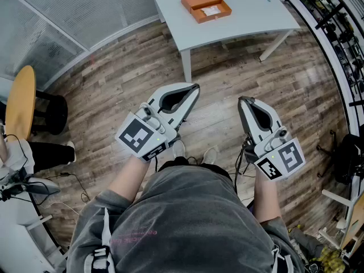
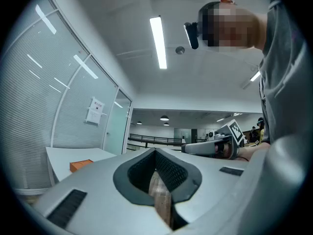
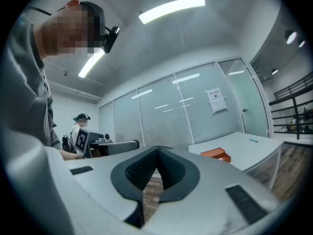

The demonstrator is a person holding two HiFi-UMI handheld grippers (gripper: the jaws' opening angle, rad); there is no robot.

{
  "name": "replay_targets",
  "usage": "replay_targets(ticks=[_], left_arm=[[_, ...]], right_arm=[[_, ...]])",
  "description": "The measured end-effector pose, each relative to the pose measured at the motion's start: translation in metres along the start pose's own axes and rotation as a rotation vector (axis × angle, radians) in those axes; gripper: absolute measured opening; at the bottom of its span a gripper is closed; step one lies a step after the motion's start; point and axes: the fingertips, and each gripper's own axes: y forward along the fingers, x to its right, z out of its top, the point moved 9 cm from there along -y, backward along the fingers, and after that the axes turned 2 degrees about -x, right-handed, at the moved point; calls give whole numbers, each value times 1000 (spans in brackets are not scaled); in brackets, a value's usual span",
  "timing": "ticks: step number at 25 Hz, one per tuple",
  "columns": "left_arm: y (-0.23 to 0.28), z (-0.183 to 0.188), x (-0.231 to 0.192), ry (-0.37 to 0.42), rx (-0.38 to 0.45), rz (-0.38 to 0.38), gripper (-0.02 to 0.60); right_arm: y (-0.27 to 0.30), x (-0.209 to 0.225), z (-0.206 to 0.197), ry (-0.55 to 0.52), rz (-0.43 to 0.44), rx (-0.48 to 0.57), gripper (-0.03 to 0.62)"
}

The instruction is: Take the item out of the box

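well apart from both tools, the orange box (image 1: 206,5) sat on the white table (image 1: 244,24) at about twelve o'clock in the head view. the two grippers were held level over the wood floor (image 1: 114,84), in front of the person's waist. the left gripper (image 1: 195,86) had its jaws pressed together with nothing between them, tips aimed toward one o'clock. the right gripper (image 1: 243,99) was likewise closed and empty, tips toward eleven o'clock. neither touched the box or the table. in the left gripper view the box showed as a small orange shape at about nine o'clock of the jaws, near the table's edge. in the right gripper view it lay at about three o'clock. the box was flat and rectangular and seemed to be in two orange parts lying side by side: a plain part at eleven o'clock and an open tray at five o'clock. the tray held a white item (image 1: 211,9), too small to make out in detail.
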Motion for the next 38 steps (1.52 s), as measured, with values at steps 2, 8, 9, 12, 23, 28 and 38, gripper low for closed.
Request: replay_targets(ticks=[2, 8, 9, 12, 23, 28, 38], left_arm=[[1, -1, 3, -9, 9, -1, 3], [5, -3, 20, -9, 7, 3, 3], [6, -3, 24, -9, 9, 2, 3], [9, -6, 32, 6, -14, 22, 3], [37, -22, 79, 3, -22, 105, 3], [55, -26, 94, 6, -34, 112, 3], [83, -27, 81, 15, -28, 148, 3]], right_arm=[[-3, 0, -1, 0, 2, -1, 3], [-16, 4, -3, -1, -3, -5, 3], [-18, 5, -4, -2, -7, -8, 5], [-26, 11, -7, 4, -6, -14, 5], [-77, 50, -19, 40, 65, -45, 5], [-95, 66, -18, 49, 79, -46, 5], [-88, 100, -20, 72, 110, -40, 5]])
